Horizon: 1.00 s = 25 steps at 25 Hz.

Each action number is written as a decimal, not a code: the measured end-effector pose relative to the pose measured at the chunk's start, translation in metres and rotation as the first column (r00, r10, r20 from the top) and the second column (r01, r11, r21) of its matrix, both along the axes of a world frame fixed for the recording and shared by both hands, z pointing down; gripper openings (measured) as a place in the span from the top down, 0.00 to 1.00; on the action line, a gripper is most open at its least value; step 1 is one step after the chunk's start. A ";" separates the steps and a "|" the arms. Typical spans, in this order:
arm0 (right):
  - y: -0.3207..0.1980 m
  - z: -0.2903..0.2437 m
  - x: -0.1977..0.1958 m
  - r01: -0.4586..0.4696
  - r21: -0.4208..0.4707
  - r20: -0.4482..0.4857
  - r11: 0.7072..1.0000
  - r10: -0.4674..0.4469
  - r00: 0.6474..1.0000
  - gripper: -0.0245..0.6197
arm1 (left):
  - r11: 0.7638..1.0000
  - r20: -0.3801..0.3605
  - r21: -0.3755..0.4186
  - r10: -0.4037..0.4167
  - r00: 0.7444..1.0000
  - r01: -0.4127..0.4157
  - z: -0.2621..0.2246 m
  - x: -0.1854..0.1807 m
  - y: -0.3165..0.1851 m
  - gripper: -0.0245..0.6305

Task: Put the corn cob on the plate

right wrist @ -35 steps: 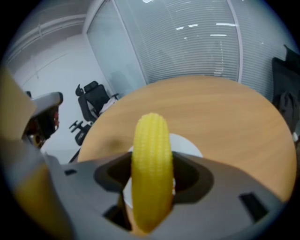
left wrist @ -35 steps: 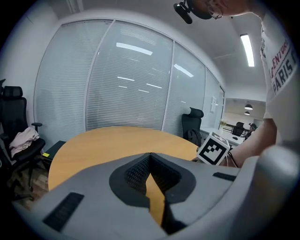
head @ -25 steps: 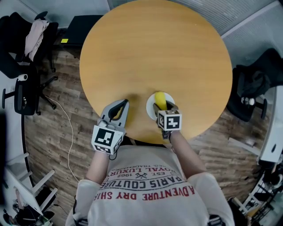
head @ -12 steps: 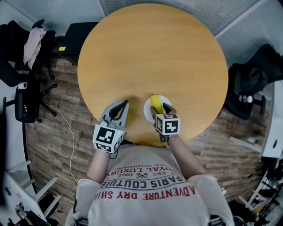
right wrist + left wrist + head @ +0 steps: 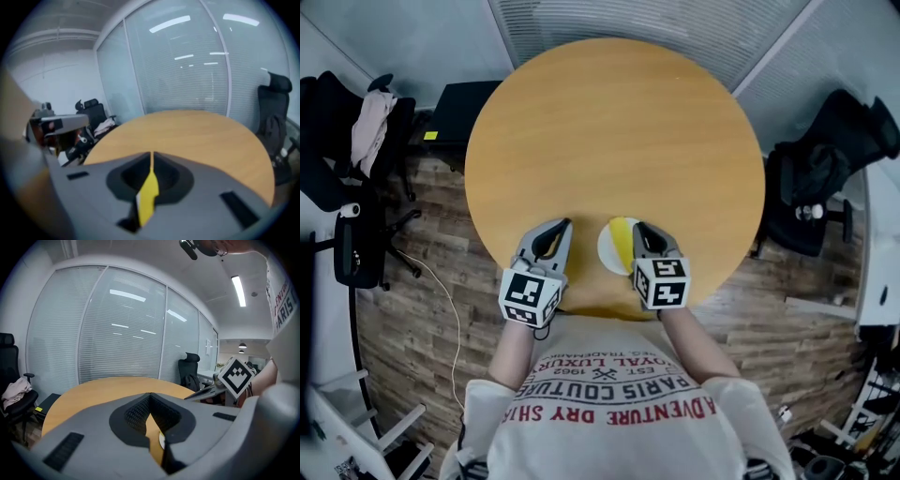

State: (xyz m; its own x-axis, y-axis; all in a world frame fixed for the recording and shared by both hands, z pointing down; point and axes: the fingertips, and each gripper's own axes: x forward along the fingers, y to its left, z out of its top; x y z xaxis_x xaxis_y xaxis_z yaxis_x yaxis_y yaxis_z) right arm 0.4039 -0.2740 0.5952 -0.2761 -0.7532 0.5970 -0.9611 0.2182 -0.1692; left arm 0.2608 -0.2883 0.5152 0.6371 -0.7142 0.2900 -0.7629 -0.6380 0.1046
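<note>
Corn cob (image 5: 627,242) lying on white plate (image 5: 607,249) at tabletop's (image 5: 609,131) near edge; left tool (image 5: 566,224) pressed together, empty, beside plate; right tool (image 5: 639,229) just closed, nothing between jaws, at plate's right rim.

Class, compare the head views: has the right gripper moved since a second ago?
Yes. The right gripper has drawn back off the plate toward the person, leaving the corn cob there; its jaws have just closed, empty.
</note>
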 end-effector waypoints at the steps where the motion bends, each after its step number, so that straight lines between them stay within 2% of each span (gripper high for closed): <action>1: -0.002 -0.012 0.001 0.009 0.042 -0.018 0.999 -0.008 1.000 0.90 | 1.000 -0.005 0.009 0.002 1.000 -0.002 -0.004 0.002 -0.001 0.91; 5: -0.004 -0.061 0.004 0.027 0.194 -0.068 0.981 -0.014 0.998 0.92 | 0.999 -0.015 0.044 0.025 1.000 -0.024 -0.019 0.009 -0.003 0.91; 8: -0.004 -0.093 0.006 0.049 0.308 -0.101 0.950 -0.018 0.995 0.92 | 0.996 -0.022 0.077 0.043 0.999 -0.041 -0.032 0.014 -0.005 0.91; 12: 0.000 -0.126 0.013 0.045 0.417 -0.082 0.908 -0.011 0.997 0.92 | 0.990 -0.030 0.126 0.063 0.998 -0.059 -0.052 0.020 -0.003 0.91; 17: 0.005 -0.148 0.016 0.038 0.470 -0.054 0.882 -0.015 0.998 0.92 | 0.981 -0.054 0.182 0.077 0.996 -0.066 -0.076 0.019 -0.003 0.91; 25: 0.012 -0.161 0.017 0.043 0.489 -0.039 0.871 -0.027 0.999 0.92 | 0.977 -0.066 0.205 0.073 0.995 -0.058 -0.088 0.019 0.001 0.91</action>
